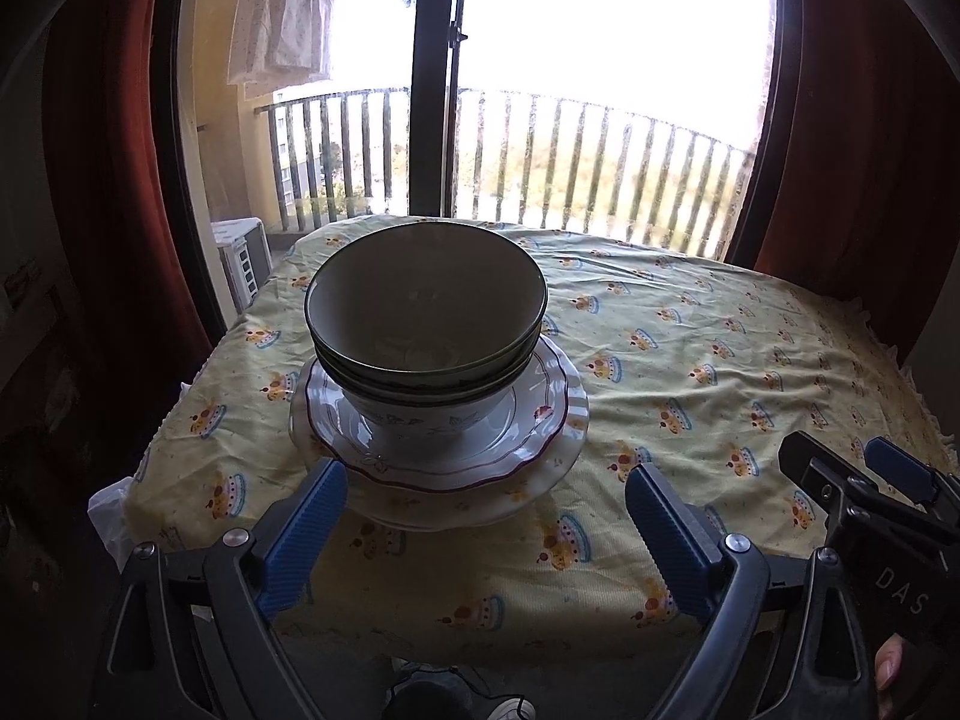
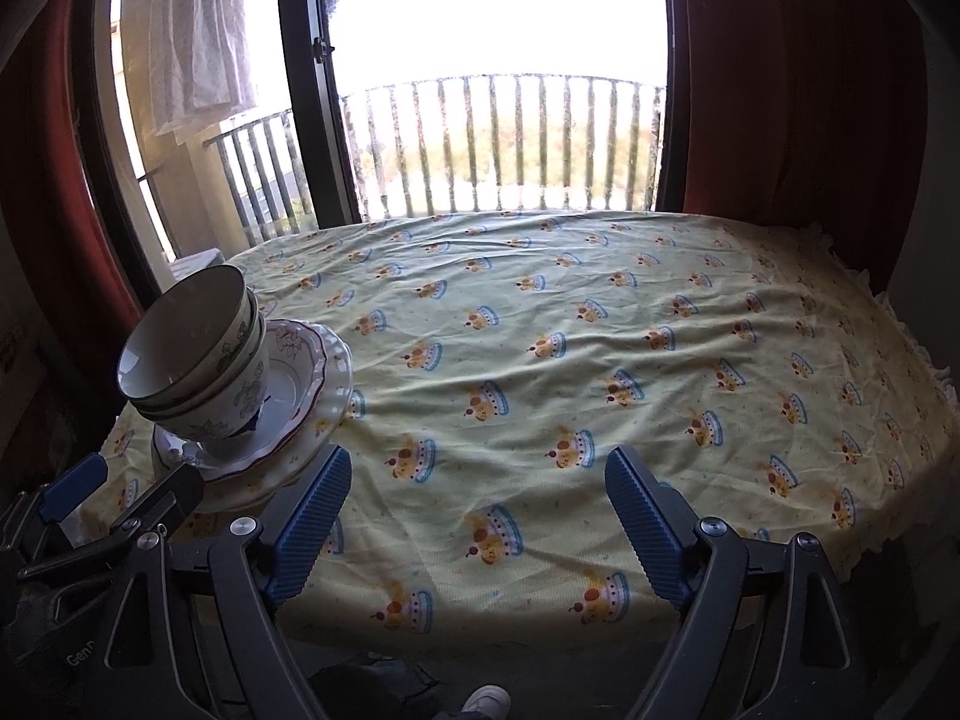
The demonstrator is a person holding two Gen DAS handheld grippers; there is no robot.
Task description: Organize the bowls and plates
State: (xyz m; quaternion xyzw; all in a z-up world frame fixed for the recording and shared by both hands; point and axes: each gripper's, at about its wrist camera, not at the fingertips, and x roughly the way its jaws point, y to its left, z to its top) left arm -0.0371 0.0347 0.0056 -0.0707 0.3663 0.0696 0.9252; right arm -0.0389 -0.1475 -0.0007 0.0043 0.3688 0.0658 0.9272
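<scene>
Fingers spread, empty; we note the bowls stacked just ahead of our left gripper, right gripper farther.

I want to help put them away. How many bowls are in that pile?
3 bowls, it seems from the rims, nested together on the stacked plates near the tablecloth's left edge. Another thin one could hide inside.
</scene>
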